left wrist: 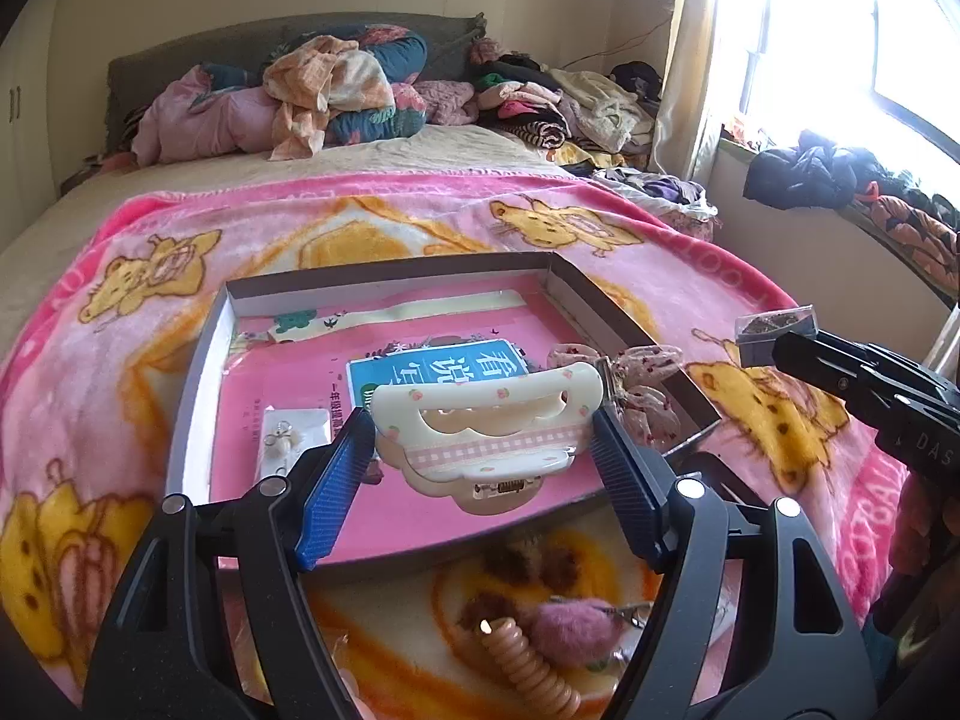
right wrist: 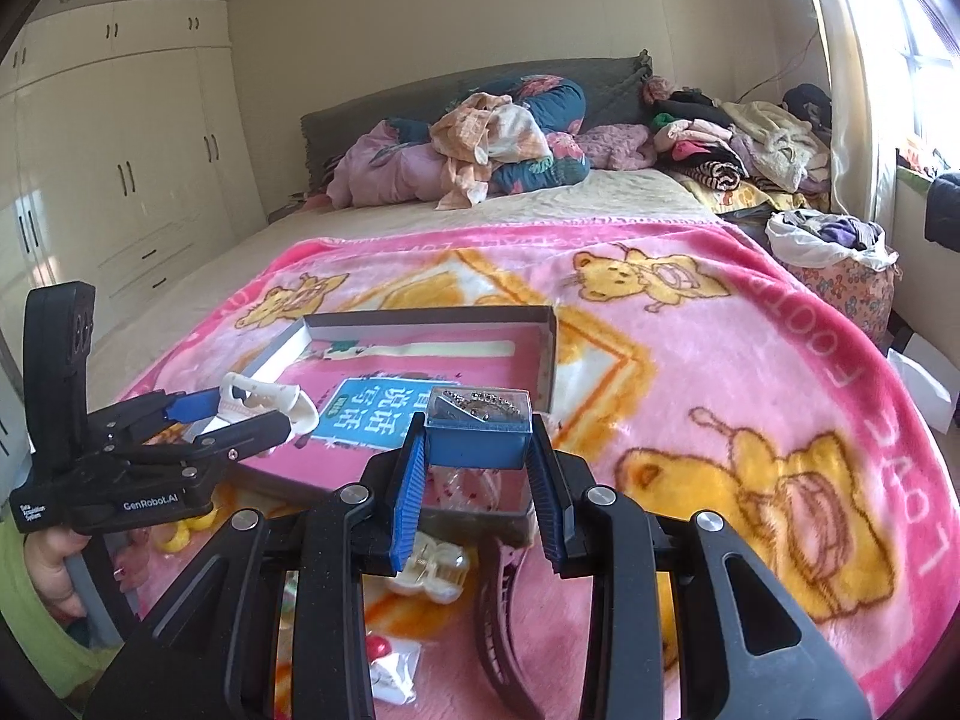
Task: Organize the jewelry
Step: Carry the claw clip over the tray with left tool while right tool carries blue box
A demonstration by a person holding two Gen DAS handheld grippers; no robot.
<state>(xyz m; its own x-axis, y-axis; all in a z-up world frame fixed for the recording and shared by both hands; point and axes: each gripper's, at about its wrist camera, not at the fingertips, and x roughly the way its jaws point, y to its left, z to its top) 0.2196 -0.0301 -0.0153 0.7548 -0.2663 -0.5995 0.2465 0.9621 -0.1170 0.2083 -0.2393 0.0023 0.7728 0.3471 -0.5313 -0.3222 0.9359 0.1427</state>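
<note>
Cream hair claw (left wrist: 486, 420) clamped in left hand-held gripper (left wrist: 483, 450), blue jewelry box (right wrist: 478, 432) pinched in right hand-held gripper (right wrist: 478, 468); tray (left wrist: 198, 372) half-filled, bits left on bed.

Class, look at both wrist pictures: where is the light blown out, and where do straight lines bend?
Left wrist view: the window at upper right is washed white; the tray edges bow. Right wrist view: glare sits at the window on the right edge; the wardrobe doors curve, and dark corners ring the frame.
</note>
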